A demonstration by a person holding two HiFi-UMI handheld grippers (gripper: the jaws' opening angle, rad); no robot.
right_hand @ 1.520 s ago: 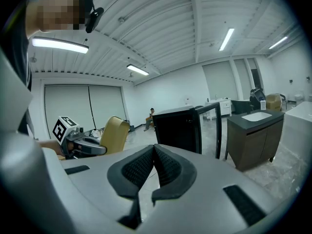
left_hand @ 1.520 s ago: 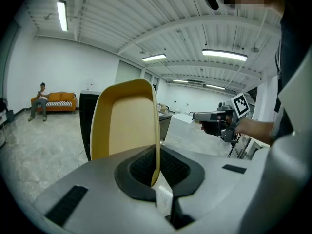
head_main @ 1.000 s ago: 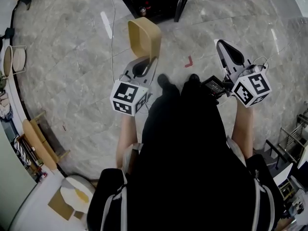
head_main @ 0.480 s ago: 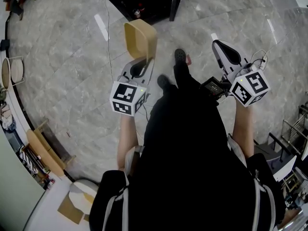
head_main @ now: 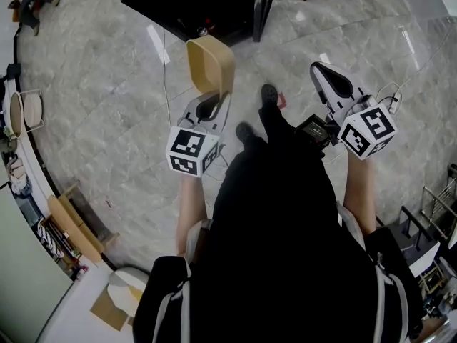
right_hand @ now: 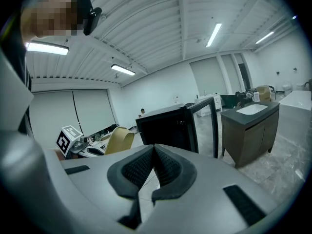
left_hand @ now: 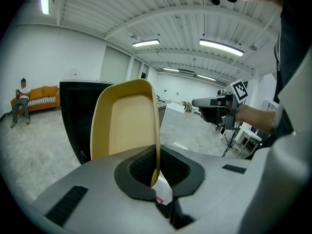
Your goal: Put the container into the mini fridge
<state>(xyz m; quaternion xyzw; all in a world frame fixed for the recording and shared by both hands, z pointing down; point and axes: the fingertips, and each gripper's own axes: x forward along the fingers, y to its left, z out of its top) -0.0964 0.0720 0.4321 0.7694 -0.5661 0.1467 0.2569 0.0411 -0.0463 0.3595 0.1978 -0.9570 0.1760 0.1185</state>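
The container (head_main: 211,64) is a tan, open-topped tub. My left gripper (head_main: 213,102) is shut on its rim and holds it tipped on its side. In the left gripper view the container (left_hand: 129,126) rises from the closed pads of the left gripper (left_hand: 155,172), in front of the black mini fridge (left_hand: 75,121). In the head view the mini fridge (head_main: 193,6) stands just ahead, with its door (head_main: 263,9) swung open. My right gripper (head_main: 321,73) is shut and empty, out to the right. The right gripper view has the right gripper (right_hand: 153,155) facing the mini fridge (right_hand: 165,128) and its open door (right_hand: 207,123).
The floor is marble tile, with a thin white cable (head_main: 166,70) and a red tape mark (head_main: 282,100). A dark sink cabinet (right_hand: 248,130) stands right of the fridge. Shelves and baskets (head_main: 25,109) line the left wall. A person sits on an orange sofa (left_hand: 36,97) far off.
The person has stepped forward, so the mini fridge shows larger at the top of the head view. Both grippers moved along with them, and the container stays gripped in the left one.
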